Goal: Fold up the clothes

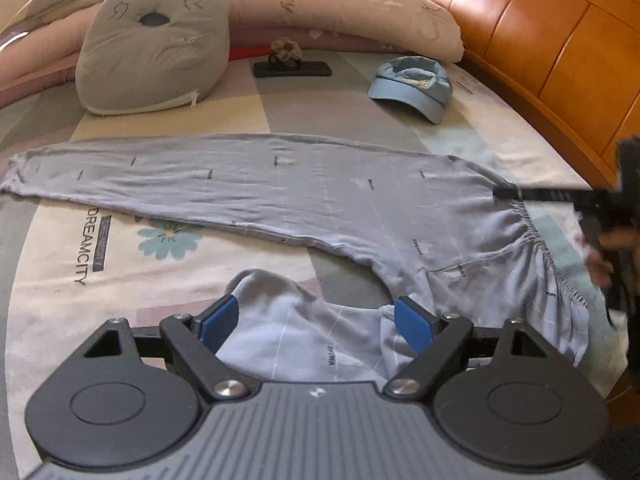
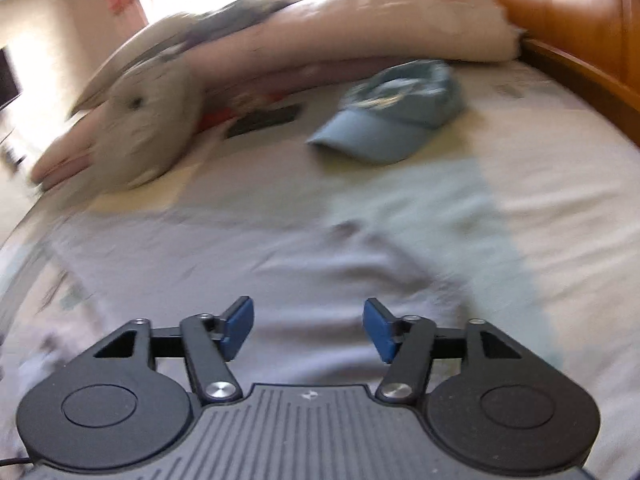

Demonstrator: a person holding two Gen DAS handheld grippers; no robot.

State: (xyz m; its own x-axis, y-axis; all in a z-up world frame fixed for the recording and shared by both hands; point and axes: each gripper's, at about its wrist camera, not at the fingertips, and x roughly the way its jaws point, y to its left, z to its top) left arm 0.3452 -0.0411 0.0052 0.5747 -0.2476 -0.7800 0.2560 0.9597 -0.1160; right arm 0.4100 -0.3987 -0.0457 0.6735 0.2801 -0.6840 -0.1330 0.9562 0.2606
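pale grey thin cotton trousers (image 1: 304, 184): light, limp, easily bunched | left gripper (image 1: 316, 326) fingers apart, crumpled leg between, unclamped | right gripper (image 2: 308, 326) fingers apart, nothing held | hold advised at elastic waistband (image 1: 536, 236)

hand-held gripper (image 1: 316, 322) | black arms | blue pads (image 1: 414, 324) | silver screws | ribbed grey body

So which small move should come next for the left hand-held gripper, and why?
Probably close the left hand-held gripper on the near trouser leg. Its blue pads stand open on either side of that bunched leg, while the far leg lies flat on the bed sheet, ready to be covered.
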